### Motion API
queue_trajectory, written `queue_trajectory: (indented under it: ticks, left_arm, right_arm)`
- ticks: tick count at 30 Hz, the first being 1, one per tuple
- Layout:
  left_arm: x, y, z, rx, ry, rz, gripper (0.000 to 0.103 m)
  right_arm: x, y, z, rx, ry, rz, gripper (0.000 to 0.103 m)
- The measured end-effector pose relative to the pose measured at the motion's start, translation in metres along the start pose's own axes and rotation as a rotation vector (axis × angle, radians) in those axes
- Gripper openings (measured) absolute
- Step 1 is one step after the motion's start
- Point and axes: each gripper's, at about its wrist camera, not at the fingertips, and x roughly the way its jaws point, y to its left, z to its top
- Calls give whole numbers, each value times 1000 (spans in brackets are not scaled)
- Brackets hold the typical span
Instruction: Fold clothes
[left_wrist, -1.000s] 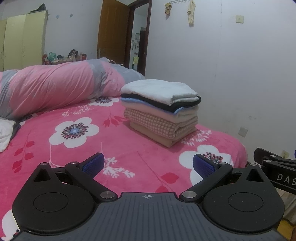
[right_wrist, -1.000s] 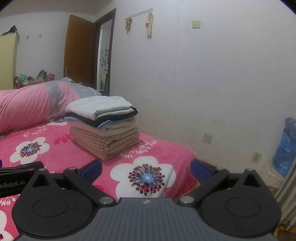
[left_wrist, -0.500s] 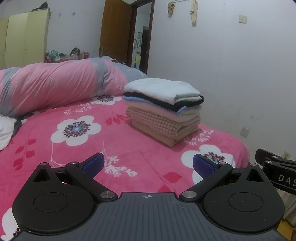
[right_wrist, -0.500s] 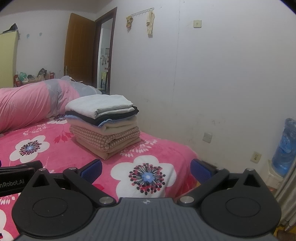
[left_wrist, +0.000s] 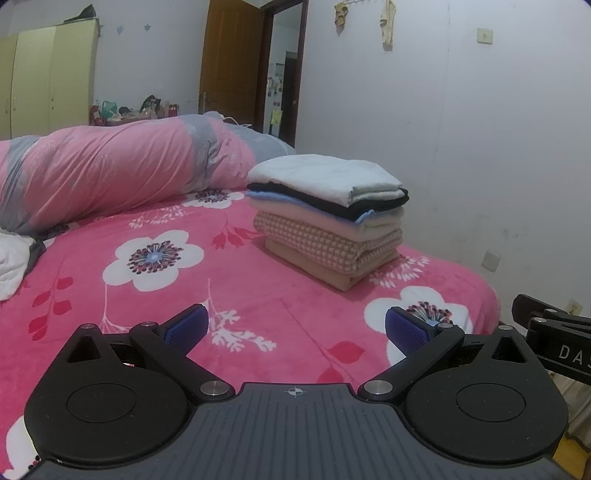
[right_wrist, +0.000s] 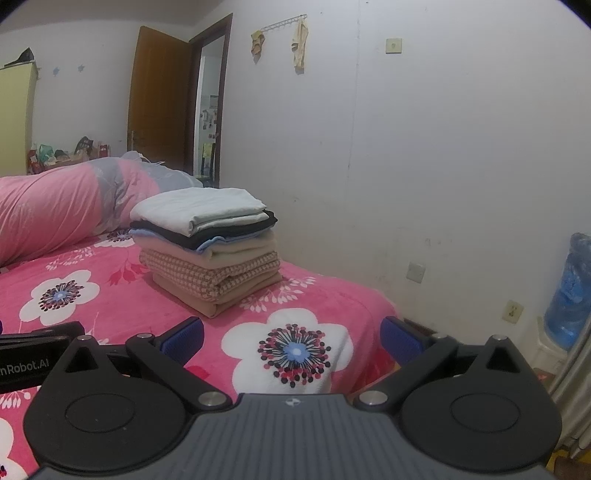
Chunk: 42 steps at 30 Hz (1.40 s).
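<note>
A neat stack of folded clothes (left_wrist: 328, 218) (right_wrist: 207, 247) rests on the pink flowered bed (left_wrist: 236, 295) (right_wrist: 122, 295), white piece on top, then black, blue, beige, checked and tan layers. My left gripper (left_wrist: 295, 328) hovers open above the bedspread, well short of the stack, nothing between its blue pads. My right gripper (right_wrist: 291, 334) is open too, held beside the left one near the bed's right corner, empty. Part of the right gripper (left_wrist: 554, 332) shows at the left wrist view's right edge. At the far left lies a crumpled white garment (left_wrist: 13, 262).
A rolled pink and grey duvet (left_wrist: 110, 177) lies along the back of the bed. The white wall (right_wrist: 424, 166) runs close along the right side. A blue water bottle (right_wrist: 569, 291) stands in the right corner. A brown door (right_wrist: 159, 99) and yellow wardrobe (left_wrist: 48, 77) are behind.
Both grippers tilted slightly downward and drifted a little, so the stack and duvet sit a touch higher in view. Both stay open and empty.
</note>
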Motion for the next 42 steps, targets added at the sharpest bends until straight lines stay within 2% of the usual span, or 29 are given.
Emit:
queue_trajectory:
  ticks: [42]
  left_arm:
    - [1, -2, 1, 11, 1, 12, 103]
  right_arm:
    - [0, 4, 1, -5, 2, 4, 103]
